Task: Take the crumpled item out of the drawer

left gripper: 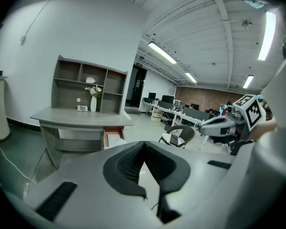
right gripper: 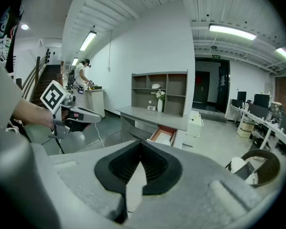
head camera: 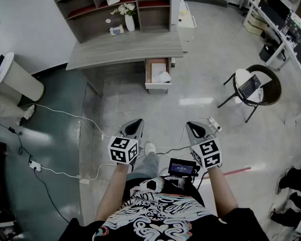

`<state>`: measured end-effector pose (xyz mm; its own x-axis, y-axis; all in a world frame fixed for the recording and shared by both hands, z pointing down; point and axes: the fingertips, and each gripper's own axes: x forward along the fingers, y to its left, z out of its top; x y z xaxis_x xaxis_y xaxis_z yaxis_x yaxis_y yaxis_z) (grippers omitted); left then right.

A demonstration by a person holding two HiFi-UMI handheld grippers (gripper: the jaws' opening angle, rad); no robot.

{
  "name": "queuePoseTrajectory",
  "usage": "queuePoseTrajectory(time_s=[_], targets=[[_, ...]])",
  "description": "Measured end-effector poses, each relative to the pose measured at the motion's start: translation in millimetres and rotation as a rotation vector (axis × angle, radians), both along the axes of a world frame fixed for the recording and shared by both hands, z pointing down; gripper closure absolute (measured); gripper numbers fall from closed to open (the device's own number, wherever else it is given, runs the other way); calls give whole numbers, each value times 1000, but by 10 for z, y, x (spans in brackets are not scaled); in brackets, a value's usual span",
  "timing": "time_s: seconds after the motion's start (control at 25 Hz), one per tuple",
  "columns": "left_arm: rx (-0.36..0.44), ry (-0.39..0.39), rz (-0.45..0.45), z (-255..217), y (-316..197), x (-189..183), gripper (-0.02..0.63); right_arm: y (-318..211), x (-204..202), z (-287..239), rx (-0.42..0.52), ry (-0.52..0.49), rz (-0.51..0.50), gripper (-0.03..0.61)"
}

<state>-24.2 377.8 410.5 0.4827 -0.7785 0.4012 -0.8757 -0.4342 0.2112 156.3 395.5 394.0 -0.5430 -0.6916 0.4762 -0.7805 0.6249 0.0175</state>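
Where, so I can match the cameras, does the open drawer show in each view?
Head view: drawer upper centre, under the right part of the desk.
Left gripper view: drawer left of centre, near mid-height.
Right gripper view: drawer just right of centre.
Shared landmark: the vase on the desk.

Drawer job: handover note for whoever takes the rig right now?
Left gripper: shut, empty, held out over the floor.
Right gripper: shut, empty, level with the left.
Drawer: open, under the desk, well ahead of both grippers. The white crumpled item lies inside it.
Done: drawer is open; nothing grasped.
Left: walk up to the desk, open one gripper, take the crumpled item and lift it out. Watch the white cable on the floor to the left.
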Motion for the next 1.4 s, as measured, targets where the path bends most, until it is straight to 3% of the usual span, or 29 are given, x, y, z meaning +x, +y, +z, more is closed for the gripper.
queuePoseTrajectory(time_s=[0.32, 0.6, 0.88, 1.08, 1.4], targets=[[7, -28, 9, -25, -136, -116, 613, -158, -117, -3, 19, 14, 32, 574], [62, -7, -29, -357, -426, -28, 614, -292, -156, -36, -5, -73, 71, 574], [-8, 27, -14, -72, -604, 53, 613, -449, -278, 125, -46, -91, 45, 574], [-21, 21, -25, 106, -1186, -40, 614, -979, -335, 377, -98, -82, 58, 574], [-97, 53, -10, 437, -2551, -287, 614, -2317, -503, 719, -171, -28, 116, 574]])
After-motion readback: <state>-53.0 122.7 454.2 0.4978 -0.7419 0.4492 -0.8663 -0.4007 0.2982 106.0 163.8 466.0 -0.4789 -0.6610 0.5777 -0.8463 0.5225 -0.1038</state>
